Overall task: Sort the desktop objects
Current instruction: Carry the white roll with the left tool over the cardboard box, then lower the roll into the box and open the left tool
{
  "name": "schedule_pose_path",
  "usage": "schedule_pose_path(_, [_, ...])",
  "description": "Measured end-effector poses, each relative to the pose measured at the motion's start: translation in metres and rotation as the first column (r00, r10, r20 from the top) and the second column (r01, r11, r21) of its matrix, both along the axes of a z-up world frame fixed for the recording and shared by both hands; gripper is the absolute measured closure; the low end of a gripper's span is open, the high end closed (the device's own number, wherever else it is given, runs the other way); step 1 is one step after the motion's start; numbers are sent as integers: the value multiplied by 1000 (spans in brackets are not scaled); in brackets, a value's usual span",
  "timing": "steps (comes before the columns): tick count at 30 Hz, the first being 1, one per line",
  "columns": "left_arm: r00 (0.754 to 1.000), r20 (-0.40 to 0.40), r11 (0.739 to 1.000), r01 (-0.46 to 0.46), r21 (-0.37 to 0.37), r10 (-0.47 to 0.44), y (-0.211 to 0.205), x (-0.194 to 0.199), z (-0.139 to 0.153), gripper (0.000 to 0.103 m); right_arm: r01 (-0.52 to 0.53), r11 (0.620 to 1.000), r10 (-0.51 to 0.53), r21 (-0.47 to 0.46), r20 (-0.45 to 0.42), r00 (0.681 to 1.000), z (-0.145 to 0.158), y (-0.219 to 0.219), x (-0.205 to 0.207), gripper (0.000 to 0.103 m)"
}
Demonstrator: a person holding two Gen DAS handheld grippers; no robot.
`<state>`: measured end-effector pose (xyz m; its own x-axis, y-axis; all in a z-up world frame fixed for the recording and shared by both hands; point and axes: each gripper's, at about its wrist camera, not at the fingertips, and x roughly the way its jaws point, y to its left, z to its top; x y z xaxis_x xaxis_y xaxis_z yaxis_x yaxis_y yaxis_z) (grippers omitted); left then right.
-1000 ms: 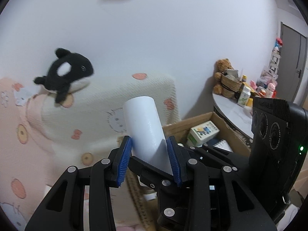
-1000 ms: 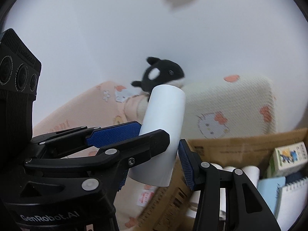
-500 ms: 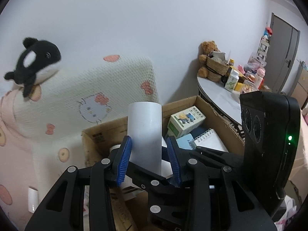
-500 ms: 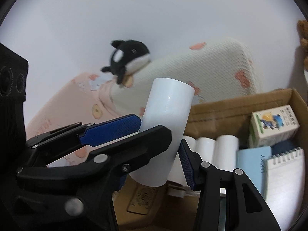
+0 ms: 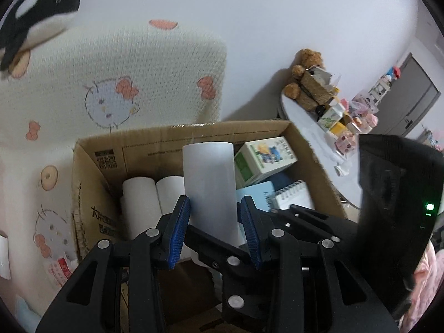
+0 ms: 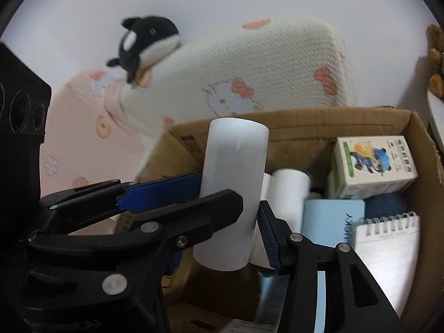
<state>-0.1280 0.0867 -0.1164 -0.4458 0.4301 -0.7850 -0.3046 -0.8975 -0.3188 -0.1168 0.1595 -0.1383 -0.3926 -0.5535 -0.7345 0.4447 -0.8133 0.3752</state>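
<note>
Smooth white roll [image 5: 209, 183] clamped between both grippers' jaws, left gripper [image 5: 215, 229], right gripper [image 6: 230, 216], two more rolls [image 5: 155, 202] below in cardboard box [image 5: 91, 191]

The white roll [image 5: 208, 183] hides its lower end behind the left gripper [image 5: 215, 229] and covers part of the rolls lying in the cardboard box [image 5: 91, 183]. Left of that box, the orca plush [image 5: 36, 11] is cut by the frame edge. Right of it, the small items on the round table [image 5: 313, 127] are too small to identify.
</note>
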Motion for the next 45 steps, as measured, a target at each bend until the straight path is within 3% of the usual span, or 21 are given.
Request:
schedule_pose_path(6, [996, 80, 999, -39, 22, 37, -3, -14, -22, 62, -48, 993, 45, 110, 27, 999, -8, -10, -9, 57])
schedule_pose_path(9, [987, 149, 995, -66, 70, 55, -10, -21, -31, 62, -64, 994, 59, 83, 68, 996, -12, -7, -15, 57])
schedule_pose_path(14, [973, 222, 982, -107, 157, 70, -18, -28, -43, 62, -74, 992, 70, 102, 48, 996, -9, -1, -11, 57])
schedule_pose_path(28, [981, 164, 982, -129, 140, 106, -16, -29, -41, 62, -82, 987, 77, 136, 39, 996, -4, 1, -9, 57])
schedule_pose_path(31, [988, 106, 988, -124, 96, 113, -14, -24, -33, 62, -89, 987, 84, 135, 37, 996, -1, 0, -5, 57])
schedule_pose_path(38, [992, -18, 990, -121, 73, 122, -26, -7, -5, 62, -107, 983, 106, 150, 14, 994, 13, -7, 6, 57])
schedule_pose_path(39, [989, -36, 988, -144, 58, 146, -32, -4, -3, 63, -109, 982, 108, 152, 12, 994, 15, -8, 7, 57])
schedule_pose_path(42, [977, -49, 975, -201, 95, 206, -57, 3, 1, 85, -114, 980, 115, 162, 3, 993, 21, -14, 11, 57])
schedule_pose_path(45, [957, -33, 944, -277, 178, 287, -95, 13, 5, 87, -130, 976, 133, 172, -10, 991, 28, -23, 15, 57])
